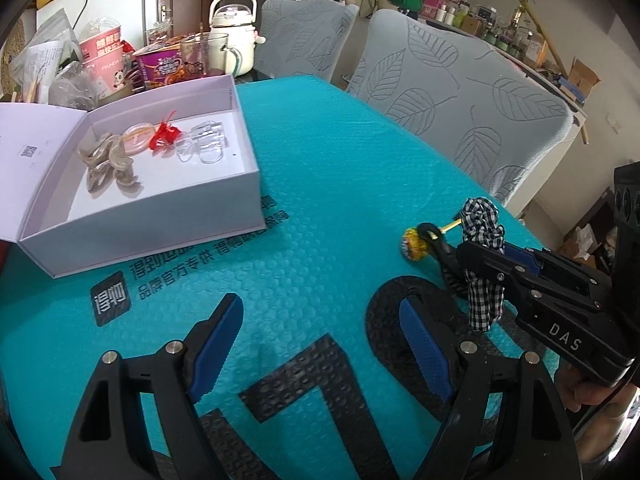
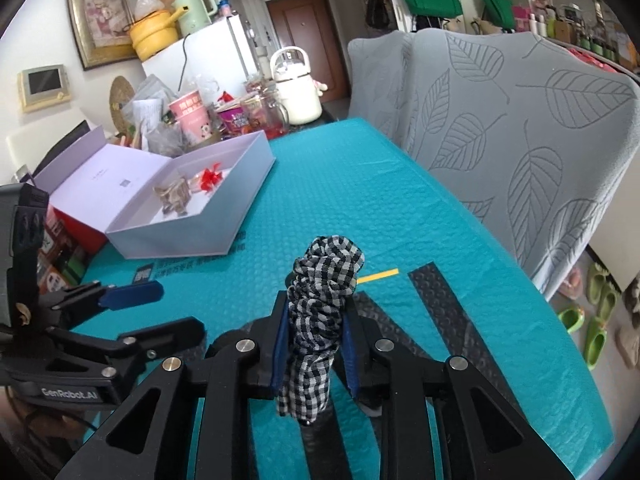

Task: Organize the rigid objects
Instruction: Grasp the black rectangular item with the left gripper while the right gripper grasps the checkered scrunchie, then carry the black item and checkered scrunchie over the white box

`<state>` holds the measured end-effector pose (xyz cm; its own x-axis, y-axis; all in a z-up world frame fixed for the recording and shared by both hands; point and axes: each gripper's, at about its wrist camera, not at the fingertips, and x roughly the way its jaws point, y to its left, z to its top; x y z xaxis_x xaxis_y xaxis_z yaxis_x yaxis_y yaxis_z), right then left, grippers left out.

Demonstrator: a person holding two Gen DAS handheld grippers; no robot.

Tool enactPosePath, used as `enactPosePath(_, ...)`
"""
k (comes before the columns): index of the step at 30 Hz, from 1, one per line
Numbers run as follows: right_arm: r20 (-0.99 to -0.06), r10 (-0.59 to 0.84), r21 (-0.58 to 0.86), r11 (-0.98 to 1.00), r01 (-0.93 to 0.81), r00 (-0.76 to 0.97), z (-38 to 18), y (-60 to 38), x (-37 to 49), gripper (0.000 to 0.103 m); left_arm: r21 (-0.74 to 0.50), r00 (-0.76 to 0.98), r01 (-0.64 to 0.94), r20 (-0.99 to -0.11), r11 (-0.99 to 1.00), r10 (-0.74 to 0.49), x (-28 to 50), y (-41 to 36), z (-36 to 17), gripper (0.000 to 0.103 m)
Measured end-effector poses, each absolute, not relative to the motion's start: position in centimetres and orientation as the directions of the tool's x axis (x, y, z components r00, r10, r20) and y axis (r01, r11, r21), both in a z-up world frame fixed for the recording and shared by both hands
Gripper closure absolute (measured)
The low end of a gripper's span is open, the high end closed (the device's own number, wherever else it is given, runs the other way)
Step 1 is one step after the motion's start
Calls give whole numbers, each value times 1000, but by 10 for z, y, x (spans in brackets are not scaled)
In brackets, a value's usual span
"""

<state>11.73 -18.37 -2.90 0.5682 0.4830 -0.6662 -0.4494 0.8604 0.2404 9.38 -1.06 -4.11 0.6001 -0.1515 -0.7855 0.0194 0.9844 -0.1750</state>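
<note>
checked hair clip | upright, clamped | open box | holds clips

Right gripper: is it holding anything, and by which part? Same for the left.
The right gripper is shut on the black-and-white checked fabric hair accessory, clamped around its middle. The left gripper is open and holds nothing.

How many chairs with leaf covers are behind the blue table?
2. The near chair stands along the table's far edge, close to the right tool; the far chair stands beside it, near the white kettle. Others may be out of view.
</note>
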Motion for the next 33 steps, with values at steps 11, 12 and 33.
enactPosePath(11,-679,460,240,875,-420,572,-29,-210,97,80,-182,598,111,-773,977,-212,84,-42,-40,22)
enactPosePath(12,-680,456,240,878,-414,574,-30,-213,96,80,-185,597,118,-772,976,-219,83,-45,-41,22)
enactPosePath(33,-684,441,257,891,-375,580,-36,-234,79,80,-127,602,168,-772,978,-204,89,-77,-61,78)
